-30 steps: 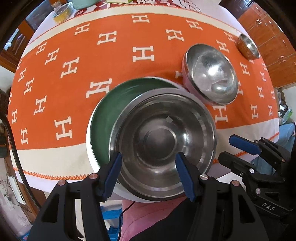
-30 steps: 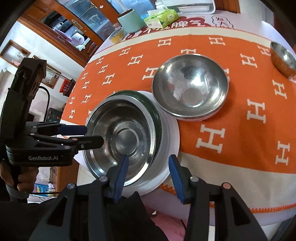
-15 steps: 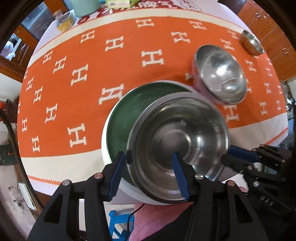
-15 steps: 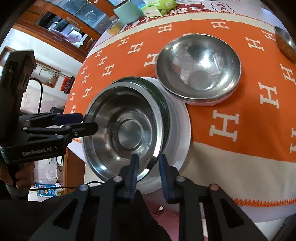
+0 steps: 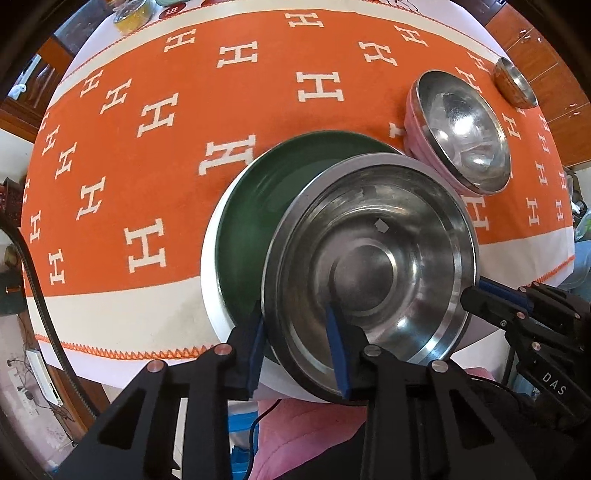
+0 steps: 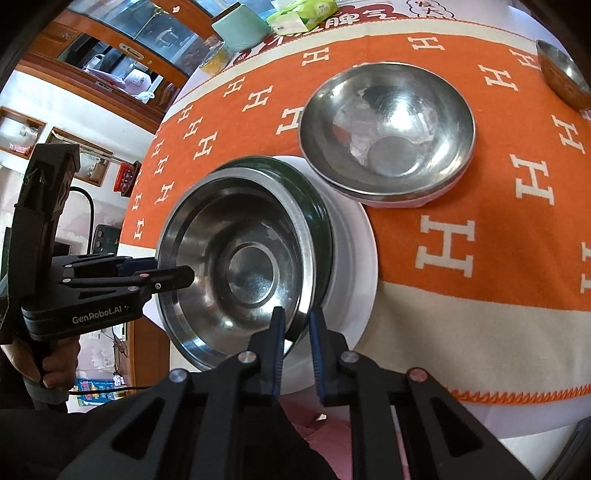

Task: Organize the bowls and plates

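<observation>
A wide-rimmed steel bowl [image 5: 369, 266] [image 6: 251, 266] lies tilted over a green plate with a white rim [image 5: 258, 206] [image 6: 351, 258] at the table's near edge. My right gripper [image 6: 297, 343] is shut on the bowl's near rim; it also shows from the side in the left wrist view [image 5: 491, 295]. My left gripper [image 5: 295, 350] [image 6: 173, 271] straddles the opposite rim, one finger outside and one inside. Its jaws are closing and the pads do not clearly press. Further back, a second steel bowl [image 5: 465, 136] [image 6: 388, 133] sits nested in a pink bowl [image 5: 417, 129].
A small metal bowl [image 5: 513, 83] [image 6: 561, 74] stands at the far right of the orange H-patterned cloth [image 5: 184, 147]. A mint cup [image 6: 240, 26], a green packet [image 6: 299, 14] and a yellow jar [image 5: 129, 13] line the far edge. A hand [image 6: 55, 369] holds the left gripper.
Both grippers' jaws have narrowed. The right one has shut on the steel bowl's near rim. The left one has moved in over the opposite rim, and the bowl has tilted across the green plate.
</observation>
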A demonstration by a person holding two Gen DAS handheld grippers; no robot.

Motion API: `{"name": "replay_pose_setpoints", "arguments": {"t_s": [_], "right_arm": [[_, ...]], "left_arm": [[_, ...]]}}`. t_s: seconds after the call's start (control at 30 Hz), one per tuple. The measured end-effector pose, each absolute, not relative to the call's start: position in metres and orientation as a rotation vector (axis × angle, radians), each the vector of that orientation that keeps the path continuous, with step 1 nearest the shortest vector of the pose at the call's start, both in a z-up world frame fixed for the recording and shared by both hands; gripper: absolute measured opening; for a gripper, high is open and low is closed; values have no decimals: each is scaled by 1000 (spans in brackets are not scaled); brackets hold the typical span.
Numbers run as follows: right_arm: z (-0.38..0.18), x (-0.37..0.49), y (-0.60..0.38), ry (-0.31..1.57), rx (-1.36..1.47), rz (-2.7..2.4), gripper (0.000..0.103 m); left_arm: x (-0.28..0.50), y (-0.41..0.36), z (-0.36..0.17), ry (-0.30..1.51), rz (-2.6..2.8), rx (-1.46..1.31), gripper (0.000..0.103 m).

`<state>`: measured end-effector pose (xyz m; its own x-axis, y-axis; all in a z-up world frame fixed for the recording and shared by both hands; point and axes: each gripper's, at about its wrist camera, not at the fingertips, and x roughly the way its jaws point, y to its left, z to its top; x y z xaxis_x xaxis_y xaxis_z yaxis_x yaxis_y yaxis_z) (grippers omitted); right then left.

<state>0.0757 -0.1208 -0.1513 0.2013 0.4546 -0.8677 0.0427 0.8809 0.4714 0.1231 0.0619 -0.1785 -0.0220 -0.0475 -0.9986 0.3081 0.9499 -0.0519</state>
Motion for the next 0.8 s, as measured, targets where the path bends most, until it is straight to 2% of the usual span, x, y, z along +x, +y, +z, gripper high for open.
{"name": "replay_pose_setpoints", "arguments": {"t_s": [0.33, 0.8], "right_arm": [[-135, 90, -95, 1294, 382, 360, 13], [-123, 109, -10, 1258, 326, 470, 14]], "left_arm": [[120, 89, -151, 1520, -233, 174, 30], [125, 180, -136, 1503, -138, 107, 30]]}}
